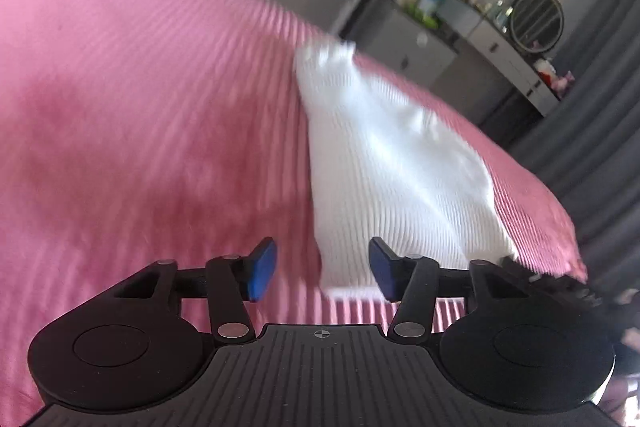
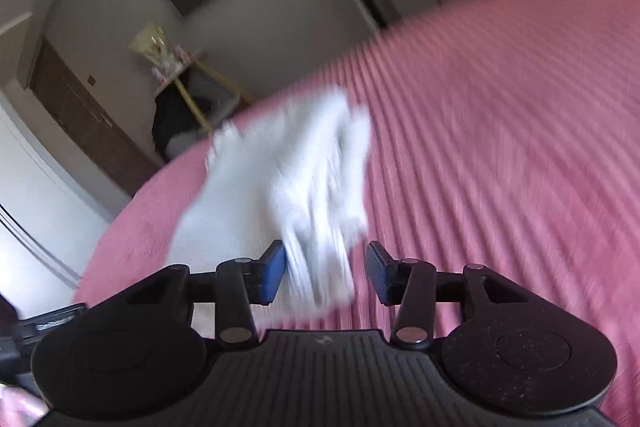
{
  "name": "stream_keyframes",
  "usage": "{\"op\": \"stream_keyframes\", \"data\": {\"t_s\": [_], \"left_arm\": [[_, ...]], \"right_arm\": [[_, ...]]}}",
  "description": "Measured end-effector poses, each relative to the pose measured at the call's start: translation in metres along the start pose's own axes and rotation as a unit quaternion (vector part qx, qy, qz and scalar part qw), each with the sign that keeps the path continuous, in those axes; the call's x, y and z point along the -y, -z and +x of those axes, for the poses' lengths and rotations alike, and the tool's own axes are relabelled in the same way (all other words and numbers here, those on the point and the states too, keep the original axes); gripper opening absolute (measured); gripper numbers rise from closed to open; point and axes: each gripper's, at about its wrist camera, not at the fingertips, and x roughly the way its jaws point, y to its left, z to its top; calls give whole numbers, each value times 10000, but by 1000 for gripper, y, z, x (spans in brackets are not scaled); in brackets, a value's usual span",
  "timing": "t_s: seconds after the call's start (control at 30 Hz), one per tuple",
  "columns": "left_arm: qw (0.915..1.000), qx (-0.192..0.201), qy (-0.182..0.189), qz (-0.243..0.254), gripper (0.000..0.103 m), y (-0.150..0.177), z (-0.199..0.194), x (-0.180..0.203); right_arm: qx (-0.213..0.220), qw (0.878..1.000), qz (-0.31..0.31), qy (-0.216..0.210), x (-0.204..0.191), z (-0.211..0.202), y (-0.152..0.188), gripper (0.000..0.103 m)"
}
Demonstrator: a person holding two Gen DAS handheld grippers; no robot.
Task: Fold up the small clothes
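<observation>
— Black gripper bodies fill the near edge of both views. On the left gripper the blue pads stand apart over pink cover, and the near corner of the white garment lies just past the right-hand pad.

— Is it clamped on the cloth?

— No, nothing is pinched there. The right gripper is also parted; a fold of the white garment sits between its pads, close against the left one, with a clear gap to the right one. I'd call that loose, not gripped.

— Where is the garment, then?

— Lying on the pink ribbed bedspread, towards the right side of the bed in the left view, running from near the grippers to the far edge. Both views are smeared, so its exact shape is hard to read.

— Which step is this?

— Between folds, I'd judge: it looks bunched rather than neatly squared. Next, each gripper needs to close on a near edge or corner, then carry it over to the far side evenly.
</observation>
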Motion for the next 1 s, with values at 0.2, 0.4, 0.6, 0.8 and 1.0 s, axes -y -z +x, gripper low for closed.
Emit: {"op": "stream_keyframes", "data": {"t_s": [0.2, 0.4, 0.6, 0.8, 1.0], "left_arm": [[9942, 497, -373, 882, 76, -14, 13, 46], [9841, 252, -817, 1556, 71, -12, 61, 64], [9792, 114, -864, 1833, 90, -4, 91, 53], [9941, 76, -548, 936, 81, -19, 74, 33], [9909, 516, -570, 1102, 79, -39, 57, 59]], "right_arm": [[711, 9703, -2175, 787, -75, 15, -5, 29], [460, 9361, -3278, 1191, -89, 74, 7, 19], [498, 9187, -3720, 1231, -65, 101, 31, 19], [420, 9408, -3242, 897, -65, 82, 10, 19], [657, 9469, -2996, 969, -73, 80, -11, 19]]}}
